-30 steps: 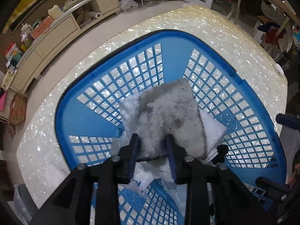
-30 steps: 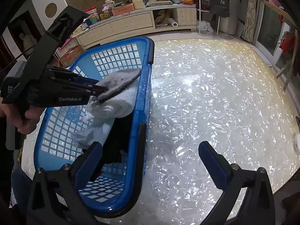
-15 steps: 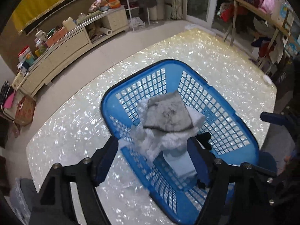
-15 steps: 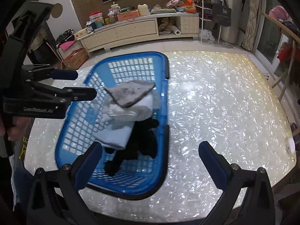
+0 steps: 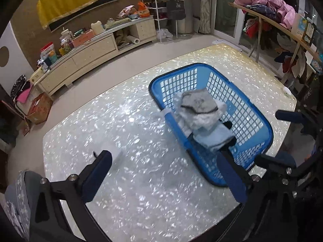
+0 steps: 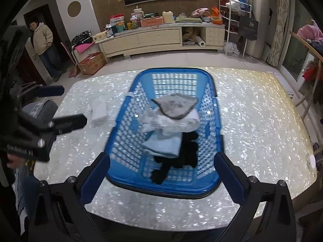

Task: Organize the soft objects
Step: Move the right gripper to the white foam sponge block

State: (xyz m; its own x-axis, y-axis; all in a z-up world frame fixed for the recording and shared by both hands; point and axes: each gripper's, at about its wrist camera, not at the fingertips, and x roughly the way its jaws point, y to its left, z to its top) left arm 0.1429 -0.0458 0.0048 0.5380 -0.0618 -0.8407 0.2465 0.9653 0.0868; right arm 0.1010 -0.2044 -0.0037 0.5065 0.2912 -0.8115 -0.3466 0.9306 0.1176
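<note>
A blue basket (image 5: 175,121) (image 6: 219,121) stands on the shiny pearl table. Inside it a grey cloth (image 5: 198,102) (image 6: 175,105) lies on top of a white fluffy cloth (image 6: 177,123). Under these is a light blue folded cloth (image 5: 214,137) (image 6: 163,145), with a black garment (image 6: 181,157) beside it. My left gripper (image 5: 165,175) (image 6: 60,106) hovers left of the basket, its jaws opening wide with nothing between them. My right gripper (image 6: 162,174) is open and empty above the basket's near end. A small white folded cloth (image 6: 99,111) (image 5: 115,149) lies on the table left of the basket.
A person (image 6: 43,46) stands in a doorway at the far left. A long low cabinet (image 6: 159,38) with clutter runs along the back wall. A small white disc (image 6: 311,161) sits near the table's right edge. A clothes-laden rack (image 5: 268,6) stands on the right.
My left gripper let go of the grey cloth, spread its jaws and drew back up and to the left of the basket. The right gripper also pulled back and rose.
</note>
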